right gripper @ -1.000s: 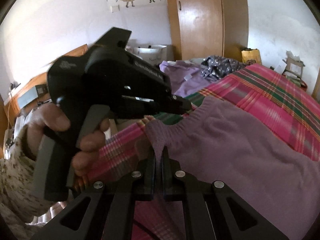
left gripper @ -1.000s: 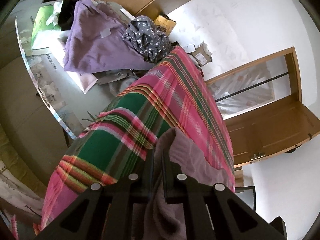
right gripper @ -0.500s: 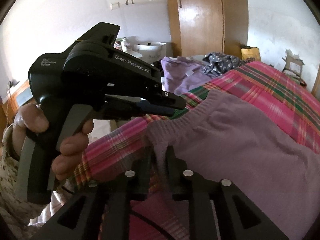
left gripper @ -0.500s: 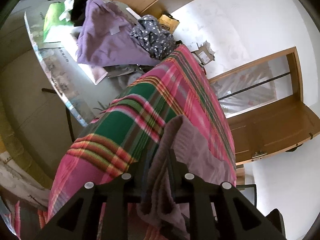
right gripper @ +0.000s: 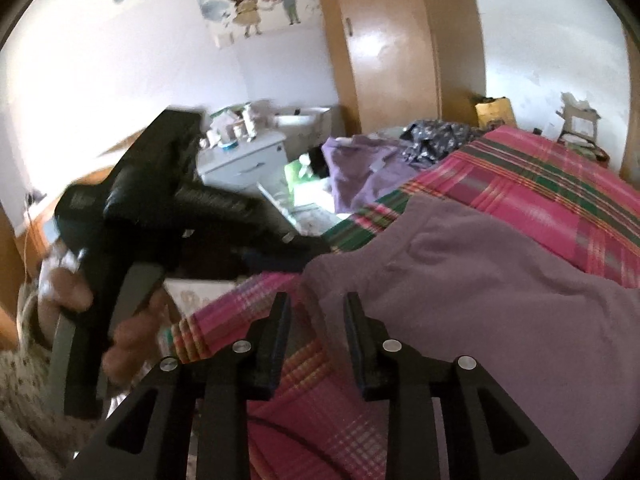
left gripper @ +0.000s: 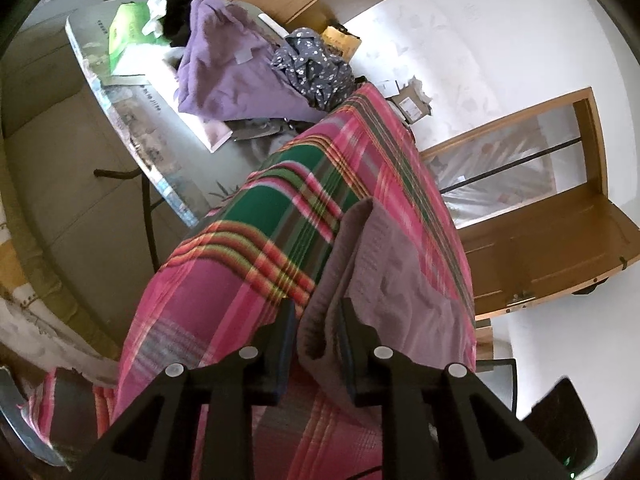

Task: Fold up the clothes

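Note:
A mauve knit garment (left gripper: 400, 280) lies spread on a pink and green plaid cover (left gripper: 240, 288). My left gripper (left gripper: 318, 320) has its jaws opening; the garment's thick folded edge hangs slack between the fingers, and the pads no longer pinch it. In the right wrist view the same garment (right gripper: 480, 280) fills the right half over the plaid cover (right gripper: 540, 176). My right gripper (right gripper: 316, 316) is also opening, with the garment's near corner lying loose between its fingers. A person's hand (right gripper: 132, 328) holds the left gripper's blurred black handle (right gripper: 160, 208) at the left.
Beyond the plaid cover, a table (left gripper: 132, 128) carries a purple garment (left gripper: 224, 80), a grey flowered garment (left gripper: 316, 60) and a green box (left gripper: 128, 28). A wooden door (left gripper: 540, 248) stands at the right. A wardrobe (right gripper: 392, 48) and a white nightstand (right gripper: 248, 160) line the far wall.
Both grippers went from shut on the mauve garment's edge to jaws apart, and the cloth settled onto the plaid cover. The left gripper drew back to the left in the right wrist view.

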The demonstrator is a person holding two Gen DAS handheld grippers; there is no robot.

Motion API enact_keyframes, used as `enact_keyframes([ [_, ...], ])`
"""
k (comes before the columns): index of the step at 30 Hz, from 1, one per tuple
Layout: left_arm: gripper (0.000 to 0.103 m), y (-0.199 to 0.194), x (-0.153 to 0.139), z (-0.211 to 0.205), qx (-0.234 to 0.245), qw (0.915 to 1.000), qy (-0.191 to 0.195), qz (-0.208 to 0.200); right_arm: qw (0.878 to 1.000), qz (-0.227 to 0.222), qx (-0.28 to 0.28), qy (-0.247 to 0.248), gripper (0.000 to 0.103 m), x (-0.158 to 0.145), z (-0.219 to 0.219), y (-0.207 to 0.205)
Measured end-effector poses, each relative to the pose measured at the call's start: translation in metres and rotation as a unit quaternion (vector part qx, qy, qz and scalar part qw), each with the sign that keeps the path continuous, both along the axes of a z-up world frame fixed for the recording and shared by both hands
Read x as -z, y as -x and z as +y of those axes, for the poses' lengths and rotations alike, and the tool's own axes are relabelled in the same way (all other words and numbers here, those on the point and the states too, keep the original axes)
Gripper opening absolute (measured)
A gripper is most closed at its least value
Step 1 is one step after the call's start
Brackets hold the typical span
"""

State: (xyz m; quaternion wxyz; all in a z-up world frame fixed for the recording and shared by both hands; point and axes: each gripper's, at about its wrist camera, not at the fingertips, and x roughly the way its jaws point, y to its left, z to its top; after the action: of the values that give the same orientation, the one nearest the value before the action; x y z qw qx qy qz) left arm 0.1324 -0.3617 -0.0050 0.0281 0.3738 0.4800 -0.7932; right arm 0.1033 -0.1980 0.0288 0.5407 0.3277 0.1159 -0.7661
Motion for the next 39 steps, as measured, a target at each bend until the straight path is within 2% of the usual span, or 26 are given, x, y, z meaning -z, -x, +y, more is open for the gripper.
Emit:
enact_keyframes([
  [5, 0.024, -0.011, 0.004, 0.0, 0.004, 0.9999, -0.011, -0.007, 0.999, 0.012, -0.012, -0.038, 0.029, 0.013, -0.016, -0.01],
  [7, 0.024, -0.019, 0.004, -0.001, 0.003, 0.9999, -0.008, -0.012, 0.998, 0.021, -0.018, -0.055, 0.034, 0.017, -0.022, -0.016],
  [13, 0.024, -0.054, -0.008, -0.021, -0.021, 0.999, 0.025, -0.031, 0.999, 0.0, -0.006, -0.04, 0.036, 0.011, -0.013, -0.011],
  [18, 0.025, -0.08, -0.019, -0.037, -0.038, 0.9971, 0.047, -0.046, 0.998, 0.035, 0.024, -0.051, 0.044, 0.003, -0.009, -0.009],
  [21, 0.026, -0.092, -0.027, -0.042, -0.038, 0.9954, 0.067, -0.057, 0.997, 0.047, 0.02, -0.065, 0.045, 0.006, -0.012, -0.01],
  [23, 0.028, -0.095, -0.03, -0.046, -0.038, 0.9951, 0.066, -0.063, 0.995, 0.064, 0.016, -0.073, 0.045, 0.007, -0.017, -0.014],
  [25, 0.028, -0.095, -0.03, -0.049, -0.036, 0.9958, 0.056, -0.063, 0.992, 0.098, 0.014, -0.083, 0.046, 0.008, -0.023, -0.021],
  [29, 0.03, -0.076, -0.028, -0.04, -0.002, 0.9981, 0.029, -0.055, 0.981, 0.156, 0.004, -0.118, 0.047, 0.02, -0.037, -0.033],
  [34, 0.03, -0.05, -0.027, -0.023, 0.036, 0.9974, 0.027, -0.056, 0.974, 0.178, 0.006, -0.137, 0.047, 0.025, -0.045, -0.033],
  [39, 0.031, -0.031, -0.022, -0.014, 0.057, 0.9964, 0.017, -0.061, 0.972, 0.179, 0.006, -0.155, 0.047, 0.03, -0.051, -0.028],
])
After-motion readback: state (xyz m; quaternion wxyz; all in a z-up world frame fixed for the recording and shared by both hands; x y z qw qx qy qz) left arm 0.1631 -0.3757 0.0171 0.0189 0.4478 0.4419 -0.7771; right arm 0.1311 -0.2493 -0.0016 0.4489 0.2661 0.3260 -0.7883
